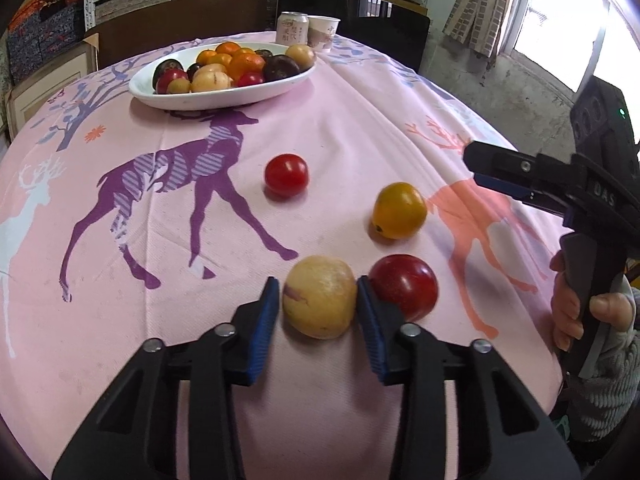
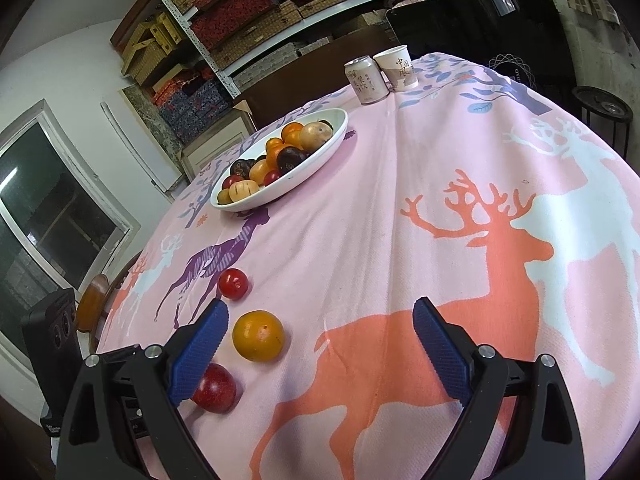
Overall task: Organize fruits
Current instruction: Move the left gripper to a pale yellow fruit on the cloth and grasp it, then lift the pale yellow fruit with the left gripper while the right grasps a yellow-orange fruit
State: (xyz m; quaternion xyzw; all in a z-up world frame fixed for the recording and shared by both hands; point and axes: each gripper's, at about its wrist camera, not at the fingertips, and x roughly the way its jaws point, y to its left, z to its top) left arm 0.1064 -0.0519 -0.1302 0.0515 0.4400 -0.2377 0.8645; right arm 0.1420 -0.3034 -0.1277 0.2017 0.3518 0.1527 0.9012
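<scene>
In the left wrist view my left gripper (image 1: 318, 300) brackets a pale yellow fruit (image 1: 320, 297) on the pink cloth; its right pad touches it, the left pad stands a sliver off. A dark red fruit (image 1: 404, 286) lies just right of it, an orange fruit (image 1: 399, 210) beyond, a small red fruit (image 1: 286, 175) farther off. A white oval dish (image 1: 224, 94) holds several fruits at the back. My right gripper (image 2: 320, 320) is wide open and empty above the cloth, with the orange fruit (image 2: 259, 335), dark red fruit (image 2: 214, 388) and small red fruit (image 2: 233, 284) by its left finger. The right gripper shows in the left wrist view (image 1: 480, 166).
A drink can (image 1: 293, 29) and a paper cup (image 1: 323, 32) stand behind the dish (image 2: 280, 196) at the table's far edge. A dark chair back (image 1: 352, 12) rises beyond. Shelves with boxes (image 2: 248, 8) line the wall. The table's right edge drops off to a concrete floor.
</scene>
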